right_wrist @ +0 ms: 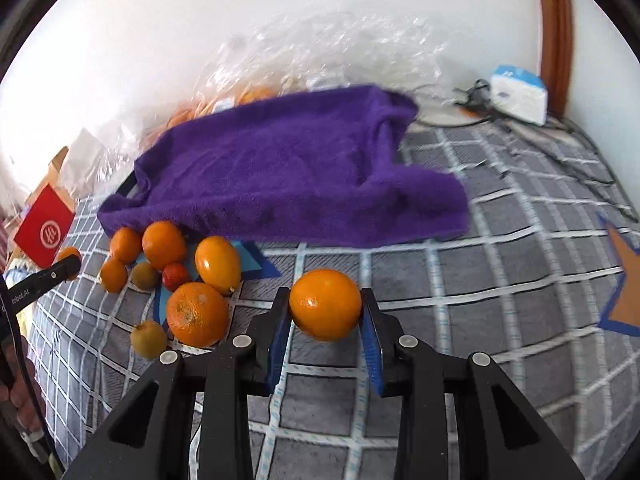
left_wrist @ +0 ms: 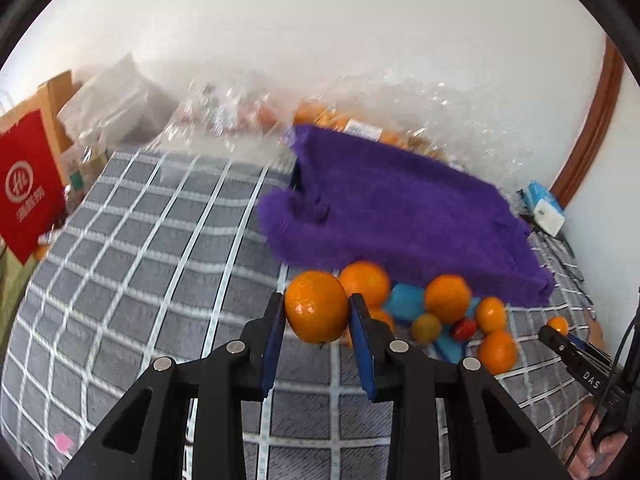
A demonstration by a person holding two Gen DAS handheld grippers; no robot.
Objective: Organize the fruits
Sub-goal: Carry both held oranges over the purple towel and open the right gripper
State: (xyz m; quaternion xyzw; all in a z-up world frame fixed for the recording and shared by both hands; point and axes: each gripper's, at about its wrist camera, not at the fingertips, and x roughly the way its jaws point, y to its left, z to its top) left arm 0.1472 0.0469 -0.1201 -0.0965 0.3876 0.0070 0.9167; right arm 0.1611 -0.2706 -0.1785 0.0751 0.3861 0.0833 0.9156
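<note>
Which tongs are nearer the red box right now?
Left. The left tongs, gripping one orange, have the red box off their left side. The right tongs, gripping another orange, are across the fruit pile, farther from it.

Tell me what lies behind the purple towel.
Behind the purple towel, against the wall, sits a crinkled clear plastic bag with orange fruit showing through it. The towel covers the bag's lower part, so how much fruit it holds cannot be seen.
</note>
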